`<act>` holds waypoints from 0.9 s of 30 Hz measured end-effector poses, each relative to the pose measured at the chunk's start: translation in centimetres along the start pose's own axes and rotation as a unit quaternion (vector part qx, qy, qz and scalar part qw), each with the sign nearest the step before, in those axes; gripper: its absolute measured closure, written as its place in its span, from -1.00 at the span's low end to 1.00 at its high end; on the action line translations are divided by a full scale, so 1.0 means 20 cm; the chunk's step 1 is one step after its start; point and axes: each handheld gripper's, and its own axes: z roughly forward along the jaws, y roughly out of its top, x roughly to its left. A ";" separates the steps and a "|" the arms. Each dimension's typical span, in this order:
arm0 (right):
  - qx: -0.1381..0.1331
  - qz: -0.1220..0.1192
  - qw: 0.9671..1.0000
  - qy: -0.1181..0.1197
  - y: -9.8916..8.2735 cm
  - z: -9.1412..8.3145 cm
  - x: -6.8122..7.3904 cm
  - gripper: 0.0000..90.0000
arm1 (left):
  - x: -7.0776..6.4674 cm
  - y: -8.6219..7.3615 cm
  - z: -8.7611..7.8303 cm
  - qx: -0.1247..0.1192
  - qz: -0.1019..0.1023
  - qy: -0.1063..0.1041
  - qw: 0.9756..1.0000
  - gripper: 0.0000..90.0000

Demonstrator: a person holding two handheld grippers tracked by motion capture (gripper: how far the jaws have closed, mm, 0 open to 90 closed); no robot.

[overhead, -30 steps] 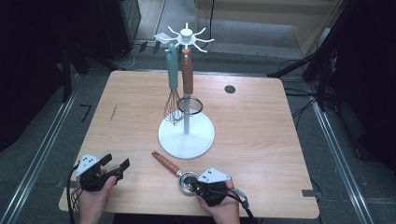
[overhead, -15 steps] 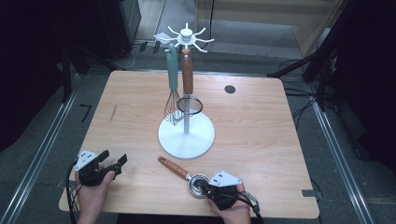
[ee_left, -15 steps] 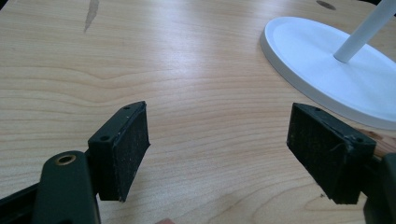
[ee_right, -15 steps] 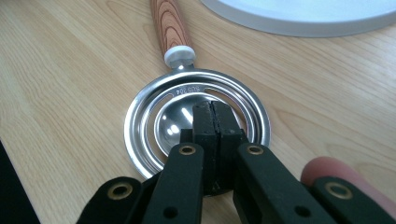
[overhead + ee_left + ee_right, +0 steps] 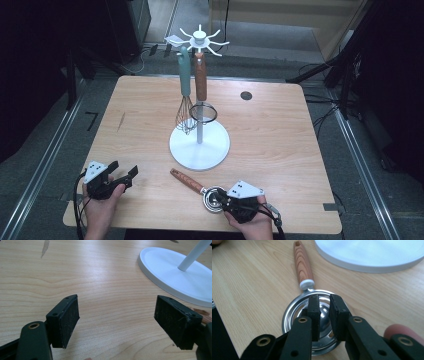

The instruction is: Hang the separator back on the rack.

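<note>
Strainer (image 5: 212, 199) flat on table (image 5: 280, 145) just front of white stand base (image 5: 200, 145), handle toward stand. Right gripper (image 5: 324, 312) jaws just opening, small gap over bowl, letting go. Left gripper (image 5: 117, 317) wide apart, holding nothing, waiting left of stand.

The white stand (image 5: 199, 146) takes the middle of the surface (image 5: 280, 145); its broad round base is the main thing in the way, and the whisk (image 5: 185, 107) and a wood-handled utensil (image 5: 201, 80) hang low from its top arms, crowding the space above the base. Left and right of it the wood lies bare, with wide passage to the far edge. Near the front, the wood-handled strainer (image 5: 192, 183) lies slantwise just before the base, narrowing the lane between the left hand-held gripper (image 5: 124, 175) and the right hand-held gripper (image 5: 220, 199).
</note>
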 end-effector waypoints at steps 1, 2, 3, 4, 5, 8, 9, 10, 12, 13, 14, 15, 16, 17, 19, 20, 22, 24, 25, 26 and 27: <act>-0.003 -0.001 1.000 0.001 0.01 0.00 0.00 0.76 | 0.00 0.00 0.00 0.001 0.001 0.000 1.000 -0.56; -0.002 -0.005 1.000 0.000 0.01 0.00 -0.01 0.75 | 0.00 0.00 0.00 0.001 0.002 0.000 1.000 -0.56; -0.002 -0.009 1.000 -0.001 0.02 -0.01 -0.01 0.73 | 0.00 0.00 0.00 0.000 0.003 -0.002 1.000 -0.56; -0.002 -0.011 1.000 -0.003 0.03 -0.01 -0.01 0.72 | 0.00 0.00 0.00 0.000 0.001 -0.001 1.000 -0.57; -0.003 -0.013 1.000 -0.002 0.04 -0.01 -0.02 0.70 | 0.00 0.00 0.00 0.000 0.000 -0.001 1.000 -0.57; -0.007 -0.007 1.000 0.001 0.06 -0.01 -0.03 0.66 | 0.00 0.00 0.00 0.000 -0.001 -0.001 1.000 -0.59; -0.007 -0.008 1.000 0.000 0.07 -0.01 -0.03 0.65 | 0.00 0.00 0.00 -0.001 0.001 -0.001 1.000 -0.59; -0.007 -0.009 1.000 0.000 0.07 -0.01 -0.04 0.63 | 0.00 0.00 0.00 -0.001 0.002 -0.001 1.000 -0.60; -0.006 -0.011 1.000 0.002 0.09 -0.02 -0.04 0.55 | -0.01 0.00 0.00 -0.001 0.004 0.000 1.000 -0.61; -0.006 -0.014 1.000 0.004 0.11 -0.02 -0.05 0.50 | -0.01 -0.01 0.00 -0.001 0.004 0.000 1.000 -0.63; -0.004 -0.015 1.000 0.005 0.12 -0.02 -0.05 0.47 | -0.01 -0.01 -0.01 0.000 0.004 0.000 1.000 -0.64; 0.001 -0.017 1.000 0.007 0.13 -0.01 -0.05 0.45 | -0.01 -0.01 -0.01 0.001 0.004 0.000 1.000 -0.65; 0.003 -0.017 1.000 0.008 0.14 -0.01 -0.05 0.43 | -0.01 -0.01 -0.01 0.003 0.005 0.001 1.000 -0.65; 0.007 -0.018 1.000 0.010 0.15 -0.01 -0.06 0.43 | -0.01 -0.01 -0.01 0.002 0.005 0.002 1.000 -0.66; 0.016 -0.026 0.999 0.013 0.18 0.00 -0.06 0.41 | -0.01 -0.01 -0.01 0.003 0.007 0.004 1.000 -0.66; 0.019 -0.029 0.999 0.015 0.19 0.01 -0.06 0.41 | -0.01 -0.01 -0.01 0.003 0.007 0.004 1.000 -0.66; 0.026 -0.031 0.999 0.020 0.22 0.01 -0.06 0.37 | -0.01 -0.01 -0.01 0.003 0.007 0.005 1.000 -0.66; 0.035 -0.034 0.999 0.023 0.24 0.02 -0.06 0.35 | -0.01 -0.01 0.00 0.003 0.007 0.005 1.000 -0.67; 0.039 -0.038 0.998 0.025 0.25 0.03 -0.07 0.35 | -0.01 -0.01 -0.01 0.003 0.008 0.005 1.000 -0.67; 0.042 -0.041 0.998 0.026 0.26 0.03 -0.06 0.34 | -0.01 -0.01 0.00 0.003 0.007 0.004 1.000 -0.67; 0.045 -0.045 0.998 0.027 0.27 0.04 -0.06 0.32 | -0.01 -0.01 0.00 0.003 0.007 0.004 1.000 -0.67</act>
